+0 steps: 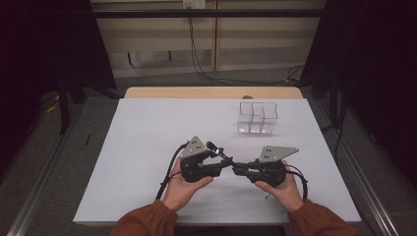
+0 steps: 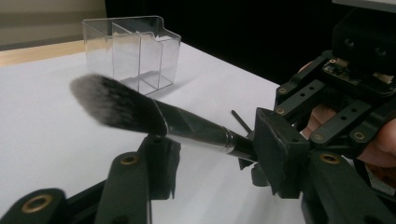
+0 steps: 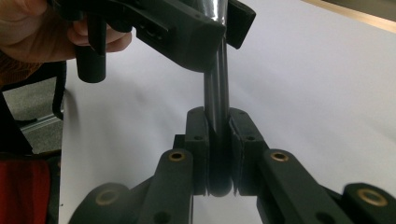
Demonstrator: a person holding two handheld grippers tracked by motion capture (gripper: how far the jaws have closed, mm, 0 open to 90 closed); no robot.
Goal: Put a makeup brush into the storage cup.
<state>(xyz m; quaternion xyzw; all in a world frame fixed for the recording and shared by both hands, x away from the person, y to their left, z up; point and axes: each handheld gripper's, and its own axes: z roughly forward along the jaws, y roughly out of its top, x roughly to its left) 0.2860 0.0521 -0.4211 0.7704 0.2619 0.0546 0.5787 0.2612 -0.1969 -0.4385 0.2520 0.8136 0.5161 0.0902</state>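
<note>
Near the clear organizer, toward us, we hold the makeup brush above the table: right tool clamped on its handle end, left tool closing around the ferrule. Light, stiff, slippery handle; soft bristles, so avoid gripping there.

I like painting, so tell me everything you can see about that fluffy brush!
The brush is a makeup-style one: soft dark bristles fading to grey-white tips, a shiny silver collar, and a glossy black handle. It hangs level above the white table, bristles pointing toward the clear box. The right tongs pinch its handle end. The left tongs sit around the part near the bristles; whether they press it is unclear.
</note>
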